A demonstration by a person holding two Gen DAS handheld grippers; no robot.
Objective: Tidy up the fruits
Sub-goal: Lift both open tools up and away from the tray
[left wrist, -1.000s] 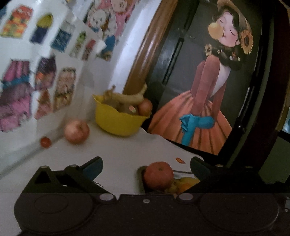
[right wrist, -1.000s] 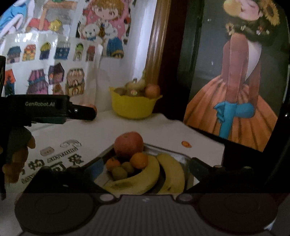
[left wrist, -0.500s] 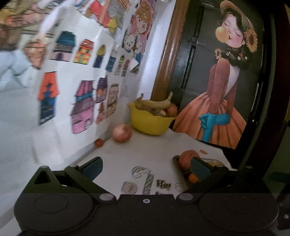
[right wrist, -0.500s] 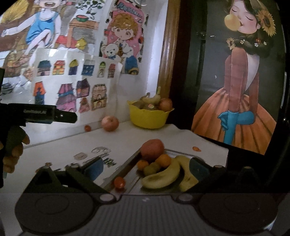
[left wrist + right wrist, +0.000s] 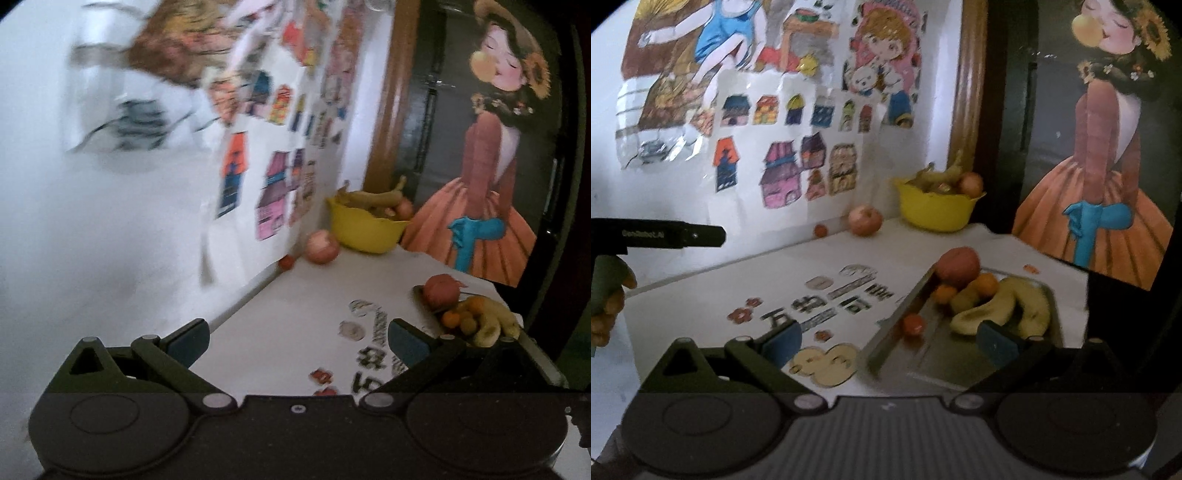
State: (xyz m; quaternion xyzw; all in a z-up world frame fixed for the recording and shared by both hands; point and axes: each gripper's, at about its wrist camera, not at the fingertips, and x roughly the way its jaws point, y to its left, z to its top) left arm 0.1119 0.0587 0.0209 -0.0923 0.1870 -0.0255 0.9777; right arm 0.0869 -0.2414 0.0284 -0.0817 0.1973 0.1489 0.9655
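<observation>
Both your grippers have pulled back from the tray [image 5: 897, 314] since a second ago, so more table [image 5: 701, 295] shows. Your right gripper [image 5: 890, 338] is spread apart and empty; the bananas [image 5: 1004, 306] lie just ahead, long axis running away from it. Your left gripper [image 5: 297, 334], also apart, sits farther off, with the tray ahead to its right.

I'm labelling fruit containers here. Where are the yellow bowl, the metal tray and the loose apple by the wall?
yellow bowl [image 5: 932, 212]: right wrist view, on its front wall.
metal tray [image 5: 945, 354]: right wrist view, on its bare floor.
loose apple [image 5: 865, 220]: right wrist view, on the middle of its skin.
</observation>
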